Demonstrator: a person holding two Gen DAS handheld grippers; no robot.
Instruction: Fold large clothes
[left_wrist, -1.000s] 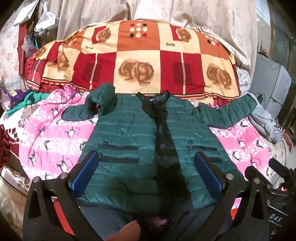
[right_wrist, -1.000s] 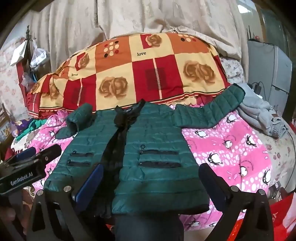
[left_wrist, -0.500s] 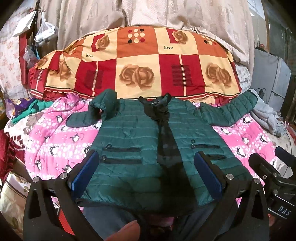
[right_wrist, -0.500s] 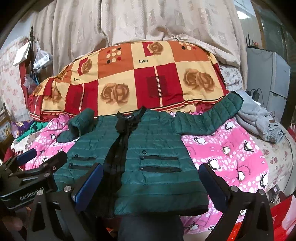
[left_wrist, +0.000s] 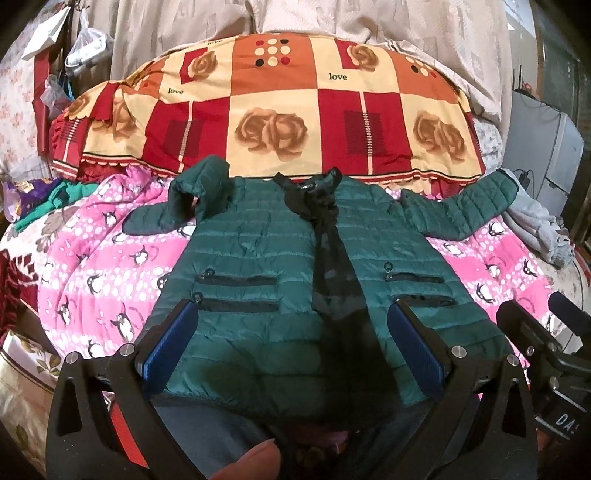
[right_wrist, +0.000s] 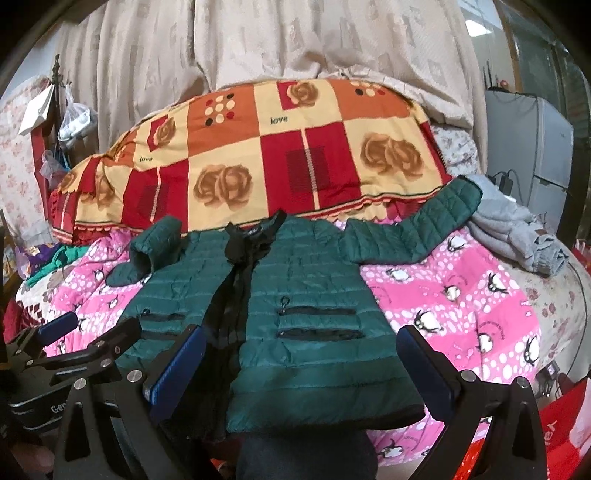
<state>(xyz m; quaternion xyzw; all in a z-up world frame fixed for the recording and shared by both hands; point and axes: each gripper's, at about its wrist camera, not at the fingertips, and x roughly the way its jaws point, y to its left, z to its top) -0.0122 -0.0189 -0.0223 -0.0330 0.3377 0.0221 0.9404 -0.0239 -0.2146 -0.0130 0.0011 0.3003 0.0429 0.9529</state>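
A dark green quilted jacket (left_wrist: 258, 266) lies front up on the pink penguin blanket (left_wrist: 103, 273), collar away from me, hem nearest. Its left sleeve (left_wrist: 184, 199) is bent back on itself; its right sleeve (left_wrist: 461, 210) stretches out flat. The jacket also shows in the right wrist view (right_wrist: 306, 306). My left gripper (left_wrist: 291, 347) is open and empty, held above the hem. My right gripper (right_wrist: 299, 369) is open and empty, above the hem's right half. Each gripper shows at the edge of the other's view.
A red and cream rose-patterned quilt (left_wrist: 273, 110) is heaped behind the jacket. A grey garment (right_wrist: 517, 236) lies at the right of the bed. Green and purple clothes (left_wrist: 55, 195) lie at the left. A white appliance (right_wrist: 528, 140) stands at the right.
Both grippers have pulled back and risen a little, so the jacket and bed sit lower and farther in both views. Nothing on the bed has moved.
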